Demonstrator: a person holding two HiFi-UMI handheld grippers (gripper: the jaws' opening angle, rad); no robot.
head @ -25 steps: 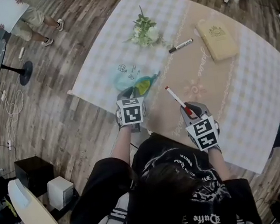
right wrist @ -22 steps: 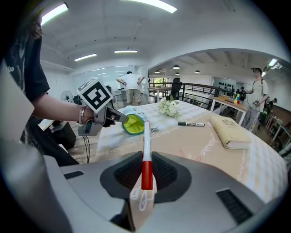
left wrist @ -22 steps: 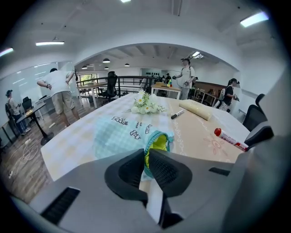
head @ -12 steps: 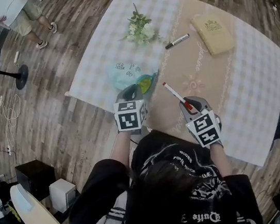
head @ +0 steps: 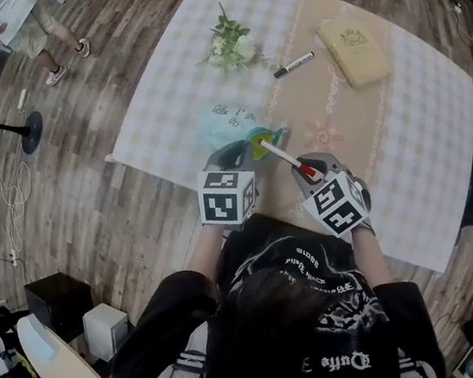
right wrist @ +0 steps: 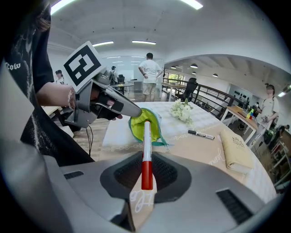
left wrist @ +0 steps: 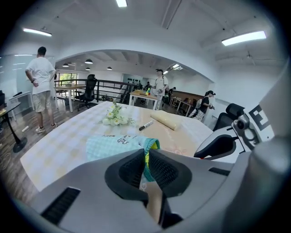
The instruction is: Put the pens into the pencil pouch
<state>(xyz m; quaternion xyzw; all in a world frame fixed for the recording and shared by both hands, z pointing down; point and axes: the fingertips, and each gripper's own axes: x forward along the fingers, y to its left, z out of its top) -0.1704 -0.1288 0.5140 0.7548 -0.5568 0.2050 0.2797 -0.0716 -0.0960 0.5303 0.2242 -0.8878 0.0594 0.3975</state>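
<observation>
Pen [head: 283, 157] gripped by right tool [head: 310, 169] has reached the pouch [head: 225, 123], which left tool [head: 234, 152] just pinched tighter.

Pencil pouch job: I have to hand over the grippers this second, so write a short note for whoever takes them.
Left gripper: jaws have just been closing, shut on the rim of the teal pencil pouch, holding its mouth open.
Right gripper: shut on the red-capped marker, far end at the pouch's mouth.
Black marker: lying on the table near the flowers.
Done: no pen seen released inside.
Left: slide in and release the red-capped marker, then fetch the black one.
</observation>
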